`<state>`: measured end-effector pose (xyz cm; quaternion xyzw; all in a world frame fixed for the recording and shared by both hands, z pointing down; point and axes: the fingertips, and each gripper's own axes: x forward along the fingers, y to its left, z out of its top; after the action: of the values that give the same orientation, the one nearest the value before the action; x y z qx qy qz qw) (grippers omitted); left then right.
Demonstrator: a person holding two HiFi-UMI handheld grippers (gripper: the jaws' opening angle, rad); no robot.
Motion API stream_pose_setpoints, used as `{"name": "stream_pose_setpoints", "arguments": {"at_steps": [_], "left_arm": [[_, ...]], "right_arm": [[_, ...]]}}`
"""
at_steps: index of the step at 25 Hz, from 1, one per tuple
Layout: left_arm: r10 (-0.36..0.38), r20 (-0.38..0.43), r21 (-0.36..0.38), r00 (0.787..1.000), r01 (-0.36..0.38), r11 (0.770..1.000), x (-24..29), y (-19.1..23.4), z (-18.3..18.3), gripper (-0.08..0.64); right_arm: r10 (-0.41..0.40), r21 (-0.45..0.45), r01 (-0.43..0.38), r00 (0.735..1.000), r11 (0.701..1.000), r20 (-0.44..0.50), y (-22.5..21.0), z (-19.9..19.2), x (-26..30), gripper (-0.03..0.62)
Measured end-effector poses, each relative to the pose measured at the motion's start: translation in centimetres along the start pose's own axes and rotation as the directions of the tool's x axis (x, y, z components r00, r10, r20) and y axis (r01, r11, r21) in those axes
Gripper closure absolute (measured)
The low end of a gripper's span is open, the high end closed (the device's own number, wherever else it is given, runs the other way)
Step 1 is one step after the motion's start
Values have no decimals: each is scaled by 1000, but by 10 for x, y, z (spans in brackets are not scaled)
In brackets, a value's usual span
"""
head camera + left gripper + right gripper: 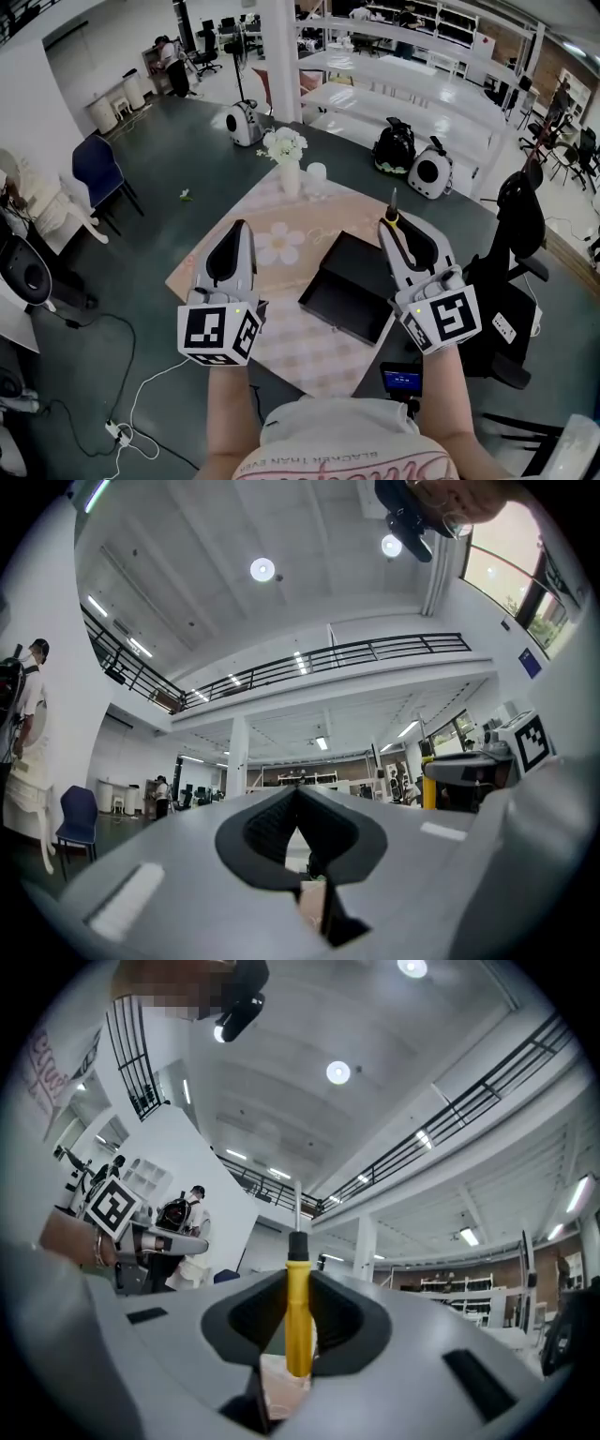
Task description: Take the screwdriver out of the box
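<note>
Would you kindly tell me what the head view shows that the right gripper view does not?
Only the head view: the open black box on the mat, with the vase beyond it. Only the right gripper view: the ceiling lamp, the balcony railing, and, close up, the jaws closed on the yellow handle. Both: the screwdriver held in the right tool, clear of the box, and the left tool.
</note>
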<state>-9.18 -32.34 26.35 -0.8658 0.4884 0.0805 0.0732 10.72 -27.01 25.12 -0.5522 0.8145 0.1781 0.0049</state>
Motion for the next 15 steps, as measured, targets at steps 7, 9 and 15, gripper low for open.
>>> {"name": "stream_pose_setpoints", "arguments": {"at_steps": [7, 9, 15], "left_arm": [[9, 63, -8, 998, -8, 1000, -1, 7, 25, 551], [2, 76, 4, 997, -2, 1000, 0, 8, 30, 551], [-16, 98, 35, 995, 13, 999, 6, 6, 43, 551]], "right_arm": [[-19, -35, 22, 997, 999, 71, -4, 22, -4, 512], [-28, -43, 31, 997, 999, 68, -5, 26, -3, 512], [-68, -48, 70, 997, 996, 33, -12, 33, -2, 512]]}}
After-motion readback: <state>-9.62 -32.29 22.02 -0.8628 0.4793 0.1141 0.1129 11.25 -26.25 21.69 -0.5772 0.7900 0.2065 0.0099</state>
